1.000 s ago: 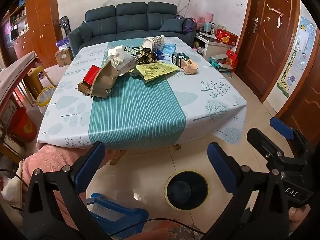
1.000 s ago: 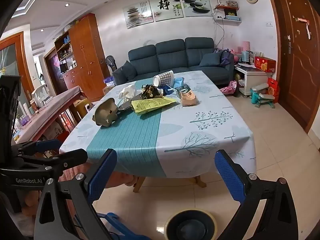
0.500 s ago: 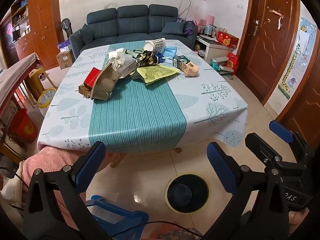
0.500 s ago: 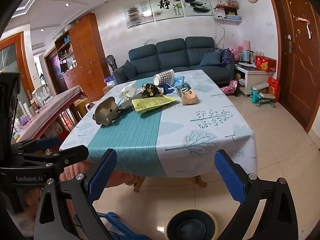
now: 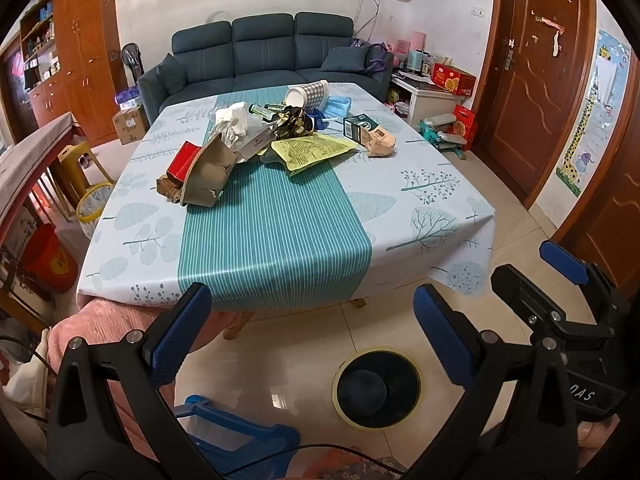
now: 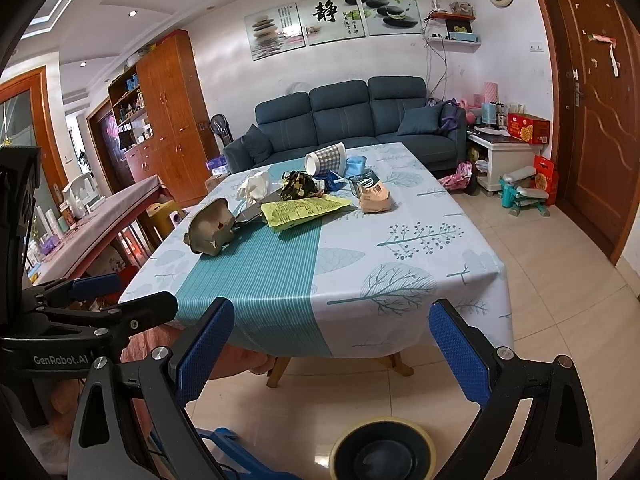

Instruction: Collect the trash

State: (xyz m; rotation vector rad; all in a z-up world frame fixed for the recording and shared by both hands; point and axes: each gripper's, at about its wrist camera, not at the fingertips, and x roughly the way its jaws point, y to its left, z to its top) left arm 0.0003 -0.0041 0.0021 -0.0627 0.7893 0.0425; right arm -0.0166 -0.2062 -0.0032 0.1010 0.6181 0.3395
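Trash (image 5: 280, 136) is being faced on the far table (image 5: 276, 240) — both grippers, left gripper (image 5: 308, 340) and right gripper (image 6: 332, 356), are being held apart, empty, ready for a first pick.

Ahead of the tool we see a table (image 6: 400, 256) on beige tile floor (image 6: 560, 280), a blue sofa (image 6: 352, 120) beyond (white wall behind), wooden door (image 6: 592, 120) right.

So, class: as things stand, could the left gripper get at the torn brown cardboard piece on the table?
Probably yes, once it moves in. The left gripper is open and empty, short of the table. The cardboard piece lies nearest on the pile's left side, with bare striped cloth before it and nothing on top.
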